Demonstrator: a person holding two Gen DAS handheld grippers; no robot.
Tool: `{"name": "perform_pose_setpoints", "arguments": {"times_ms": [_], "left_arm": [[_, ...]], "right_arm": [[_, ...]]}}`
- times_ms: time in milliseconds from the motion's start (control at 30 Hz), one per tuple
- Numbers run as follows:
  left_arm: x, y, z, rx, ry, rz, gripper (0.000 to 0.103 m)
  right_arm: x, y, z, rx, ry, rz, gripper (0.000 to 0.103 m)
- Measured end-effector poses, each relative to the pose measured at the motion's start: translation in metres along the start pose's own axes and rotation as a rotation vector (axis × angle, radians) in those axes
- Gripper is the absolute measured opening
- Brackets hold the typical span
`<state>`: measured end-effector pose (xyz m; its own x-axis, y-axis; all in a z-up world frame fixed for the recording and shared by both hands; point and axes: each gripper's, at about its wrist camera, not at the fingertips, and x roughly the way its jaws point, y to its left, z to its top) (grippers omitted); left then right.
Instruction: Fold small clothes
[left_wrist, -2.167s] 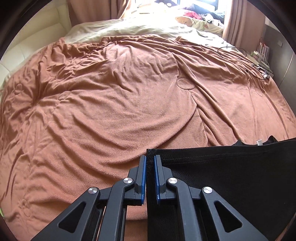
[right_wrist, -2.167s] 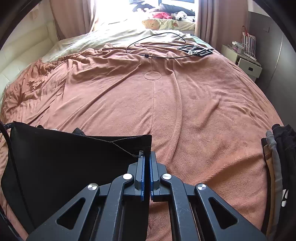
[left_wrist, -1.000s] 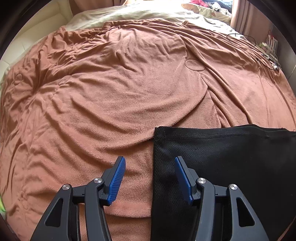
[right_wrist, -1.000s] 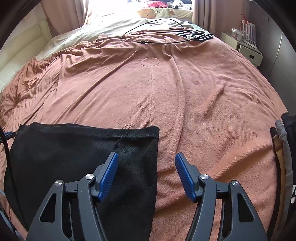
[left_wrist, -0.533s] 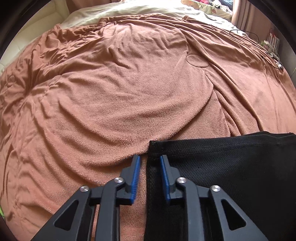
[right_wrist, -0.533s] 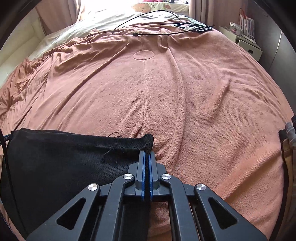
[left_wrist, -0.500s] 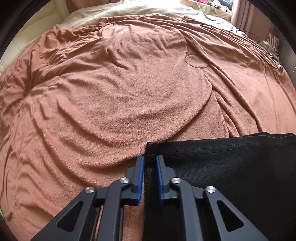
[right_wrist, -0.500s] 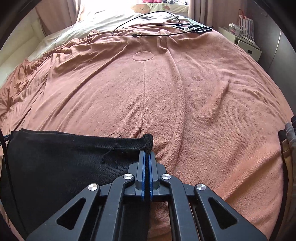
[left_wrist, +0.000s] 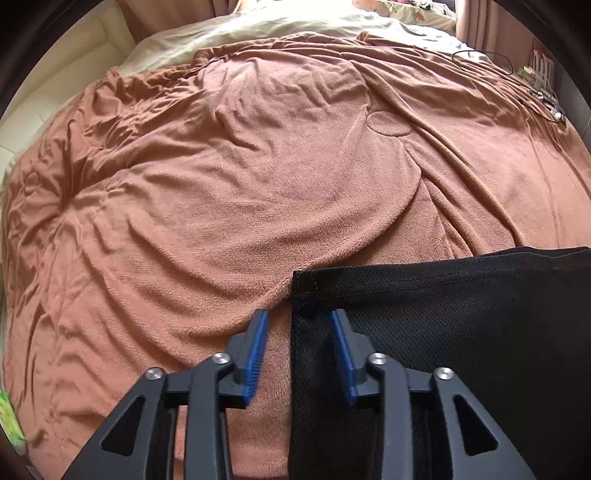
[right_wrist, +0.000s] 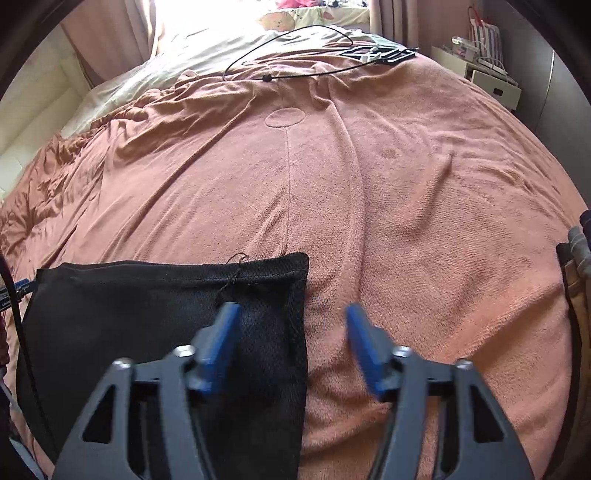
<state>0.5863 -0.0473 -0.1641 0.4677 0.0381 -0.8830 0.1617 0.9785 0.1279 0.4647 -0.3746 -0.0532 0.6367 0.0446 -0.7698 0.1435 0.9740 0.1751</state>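
A black mesh garment (left_wrist: 461, 332) lies flat on the brown blanket (left_wrist: 240, 184). In the left wrist view its left edge runs between the blue pads of my left gripper (left_wrist: 298, 317), whose jaws are opening and do not press the cloth. In the right wrist view the same black garment (right_wrist: 147, 314) lies at the lower left, its right edge between the pads of my right gripper (right_wrist: 291, 314). Those jaws are opening too, wide apart, with no pad on the fabric. A loose thread (right_wrist: 232, 269) curls at the hem.
A stack of folded clothes (right_wrist: 576, 266) sits at the right edge of the bed. A black cable (right_wrist: 295, 55) and small devices (right_wrist: 380, 53) lie at the far end. A white nightstand (right_wrist: 491, 81) stands beyond; cream sheet (left_wrist: 258, 29) at the head.
Both grippers were shut on the garment's far corners half a second ago; both have now let go, and the cloth lies flat on the blanket.
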Motion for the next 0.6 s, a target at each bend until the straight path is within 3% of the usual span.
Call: {"name": "perform_pose_setpoints", "arguments": {"times_ms": [67,133,367,600], "left_arm": [[-0.01,0.002,-0.005,0.003,-0.019,0.002,0.055],[-0.019,0.004,-0.009,0.004,-0.023,-0.008,0.058],[-0.055,0.009,-0.033,-0.008,-0.035,-0.033,0.059],[-0.092,0.013,-0.079,-0.047,-0.058,-0.052,0.062]], "right_arm": [[-0.012,-0.001,-0.006,-0.001,-0.001,0.018,0.07],[-0.024,-0.002,-0.012,-0.003,-0.004,0.035,0.07],[-0.066,-0.001,-0.035,-0.025,-0.006,0.039,0.07],[-0.114,-0.002,-0.071,-0.032,-0.016,0.063,0.07]]}}
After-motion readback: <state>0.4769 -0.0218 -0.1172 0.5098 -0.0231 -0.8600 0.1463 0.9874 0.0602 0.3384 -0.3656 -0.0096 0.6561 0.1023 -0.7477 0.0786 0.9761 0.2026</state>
